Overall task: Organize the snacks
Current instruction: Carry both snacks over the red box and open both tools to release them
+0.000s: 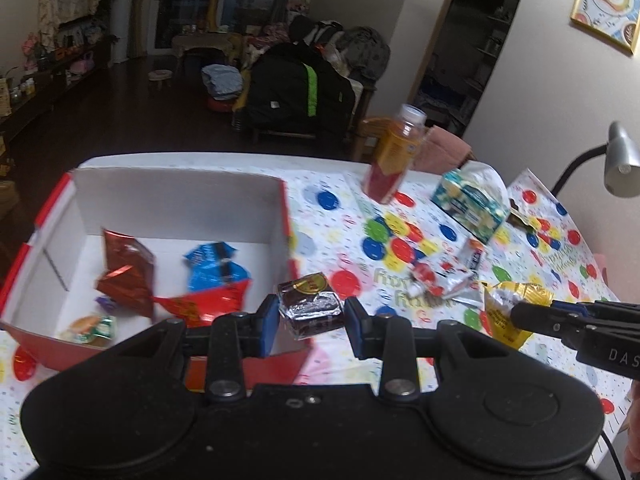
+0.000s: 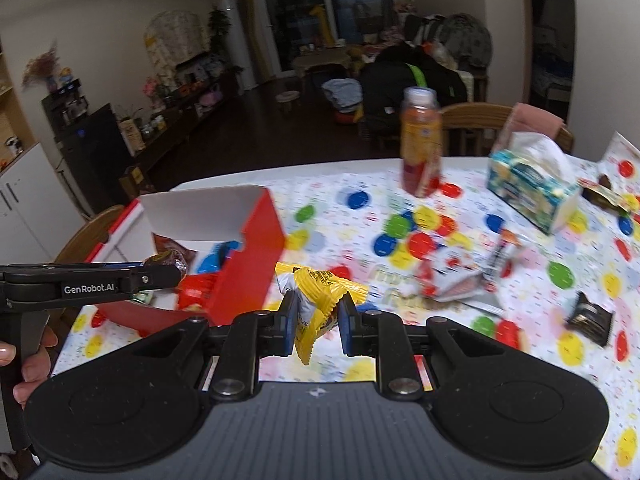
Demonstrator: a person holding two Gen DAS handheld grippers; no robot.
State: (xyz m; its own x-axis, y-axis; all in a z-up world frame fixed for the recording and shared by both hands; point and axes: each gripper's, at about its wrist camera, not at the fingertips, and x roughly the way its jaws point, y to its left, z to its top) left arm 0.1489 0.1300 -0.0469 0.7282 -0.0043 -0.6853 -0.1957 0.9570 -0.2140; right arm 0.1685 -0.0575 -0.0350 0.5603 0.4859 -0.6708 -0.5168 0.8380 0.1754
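The left claw is clamped on a dark foil-wrapped square snack, held at the red-and-white cardboard box's near corner, seemingly for dropping in. The right claw pinches a crinkled yellow snack packet above the tabletop, apparently next in line.

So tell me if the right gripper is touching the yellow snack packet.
Touching. The right wrist view shows the right gripper pinching the yellow snack packet on both sides.

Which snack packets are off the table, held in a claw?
Two: the brown foil snack in the left claw and the yellow packet in the right claw.
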